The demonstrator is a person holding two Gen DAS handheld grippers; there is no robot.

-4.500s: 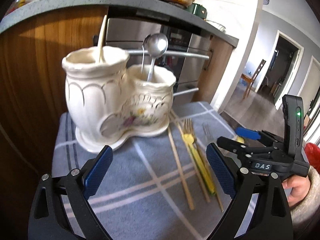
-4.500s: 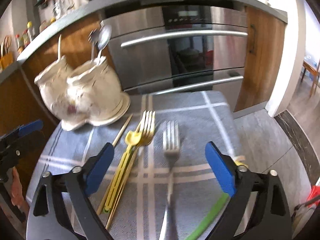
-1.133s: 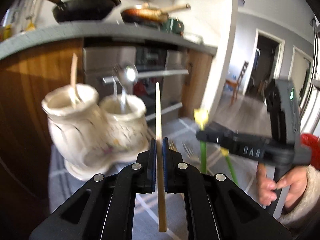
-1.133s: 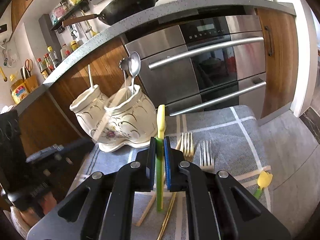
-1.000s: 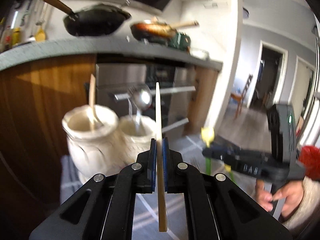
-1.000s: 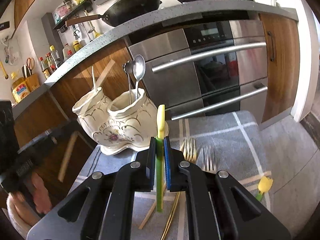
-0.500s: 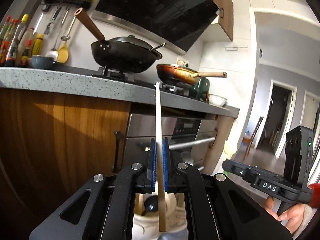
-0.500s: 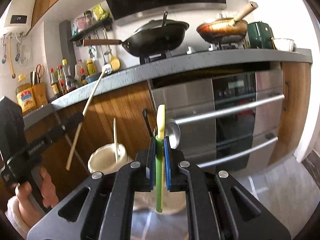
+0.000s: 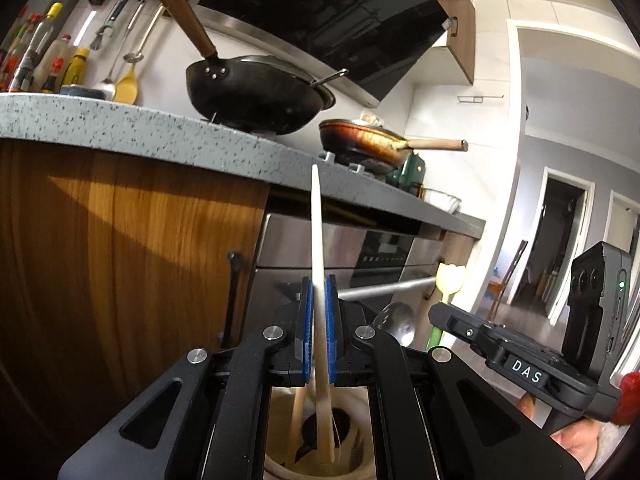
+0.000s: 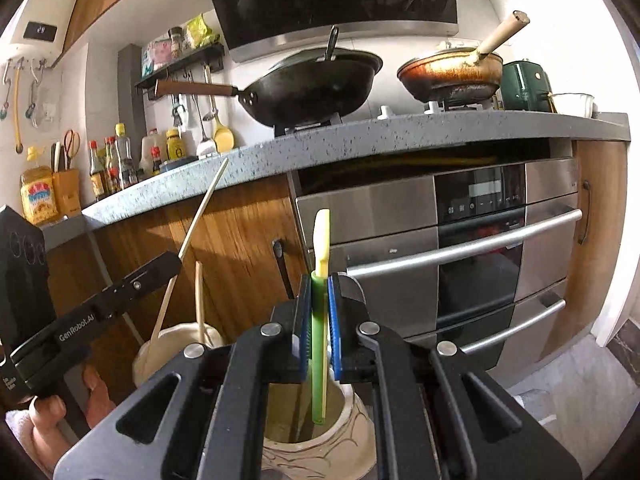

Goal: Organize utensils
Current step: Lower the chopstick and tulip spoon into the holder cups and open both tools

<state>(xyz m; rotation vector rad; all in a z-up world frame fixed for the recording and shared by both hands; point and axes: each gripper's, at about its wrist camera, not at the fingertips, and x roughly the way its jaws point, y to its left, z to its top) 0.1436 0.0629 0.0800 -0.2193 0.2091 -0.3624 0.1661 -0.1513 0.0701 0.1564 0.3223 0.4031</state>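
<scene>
My left gripper (image 9: 317, 332) is clamped on a wooden chopstick (image 9: 318, 264), its tip down inside the cream holder (image 9: 280, 466) at 6 o'clock beside another chopstick (image 9: 297, 420). My right gripper (image 10: 320, 328) pinches a green utensil (image 10: 320, 344) over the holder's other cup (image 10: 356, 456).

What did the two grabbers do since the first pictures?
Both started open over the cloth. The left gripper picked up a wooden chopstick; the right gripper picked up a green utensil. Both were lifted and now hang over the holder's cups. The spoon stayed put.
</scene>
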